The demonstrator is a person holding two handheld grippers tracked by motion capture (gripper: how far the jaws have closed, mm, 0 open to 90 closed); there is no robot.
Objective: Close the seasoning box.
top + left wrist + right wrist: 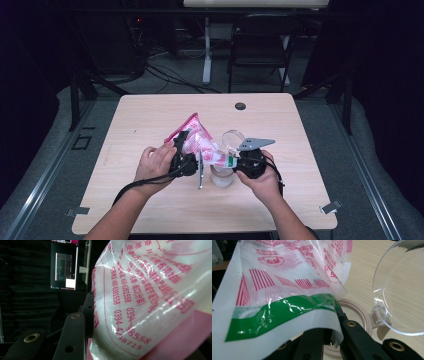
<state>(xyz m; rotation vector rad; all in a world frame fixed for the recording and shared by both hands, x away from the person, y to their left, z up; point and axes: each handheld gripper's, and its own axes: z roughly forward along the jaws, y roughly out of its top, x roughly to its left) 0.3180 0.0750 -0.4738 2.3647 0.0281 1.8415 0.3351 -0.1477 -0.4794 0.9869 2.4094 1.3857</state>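
Pink-printed plastic bag (197,142) clamped between both grippers' jaws, above the open jar (222,175).

Light falls from above onto the pale table (150,200), which is evenly bright with only soft, short shadows, while the room around and behind it sinks into near black. In the left gripper view the bag (150,302) carries white glare streaks and its near edge is soft. In the right gripper view the clear lid (402,290) glints at its rim and the near jaws blur.
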